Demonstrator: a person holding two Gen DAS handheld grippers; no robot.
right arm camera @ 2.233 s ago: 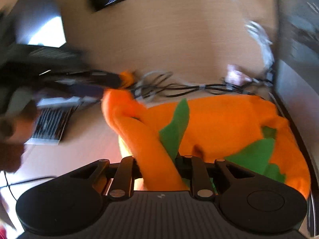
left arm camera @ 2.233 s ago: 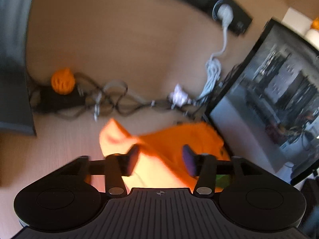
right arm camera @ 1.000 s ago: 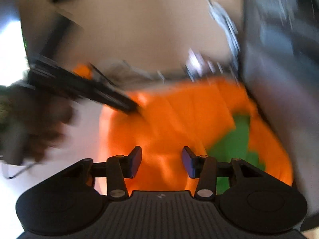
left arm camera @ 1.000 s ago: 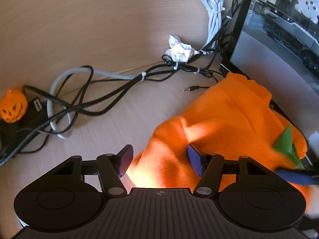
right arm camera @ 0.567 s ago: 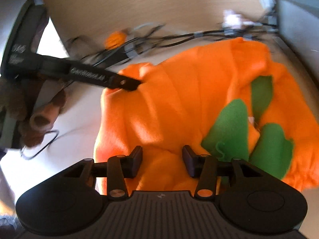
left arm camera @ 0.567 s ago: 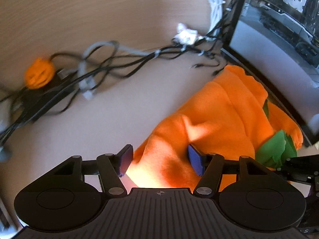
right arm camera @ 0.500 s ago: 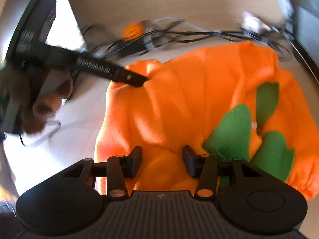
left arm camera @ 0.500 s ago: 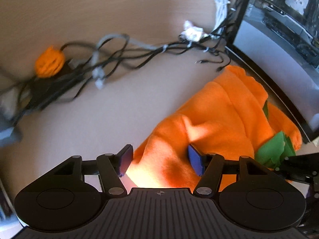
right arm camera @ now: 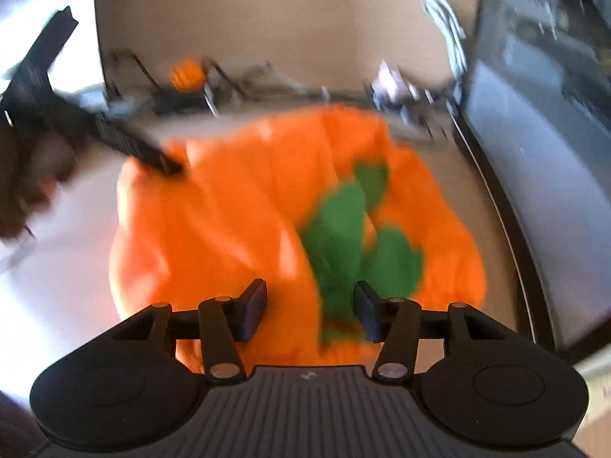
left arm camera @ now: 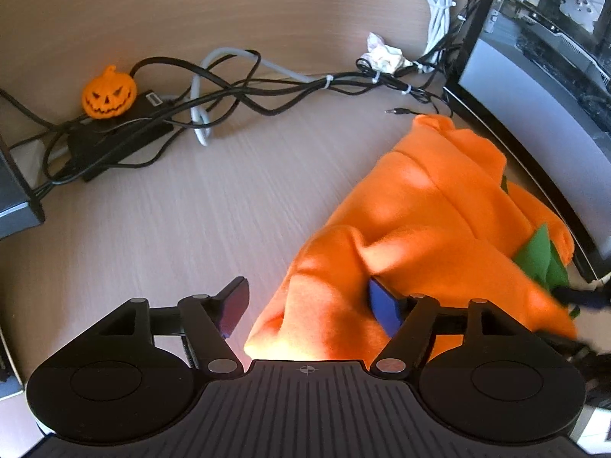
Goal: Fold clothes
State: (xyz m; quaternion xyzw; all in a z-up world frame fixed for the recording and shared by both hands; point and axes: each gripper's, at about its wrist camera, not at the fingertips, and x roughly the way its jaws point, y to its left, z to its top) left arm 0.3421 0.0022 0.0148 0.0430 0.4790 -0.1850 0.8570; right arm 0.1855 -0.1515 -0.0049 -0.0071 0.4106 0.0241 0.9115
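Orange garment [left arm camera: 431,206] bunched on bench [left arm camera: 191,198]. Left hand-held gripper [left arm camera: 309,301] has just been opening, wide, cloth between the jaws, ungripped. Right hand-held gripper [right arm camera: 310,305] has also been opening, apparently over fabric; view blurred.

My two wrist cameras look steeply down, close over the desk [left arm camera: 191,210]; both catch the orange garment [left arm camera: 427,206] [right arm camera: 244,221] near its monitor-side edge.

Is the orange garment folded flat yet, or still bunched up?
Bunched. The orange garment lies on the desk in a rumpled heap with raised ridges and creases, its green patches crumpled, with no flat layers or straight edges.
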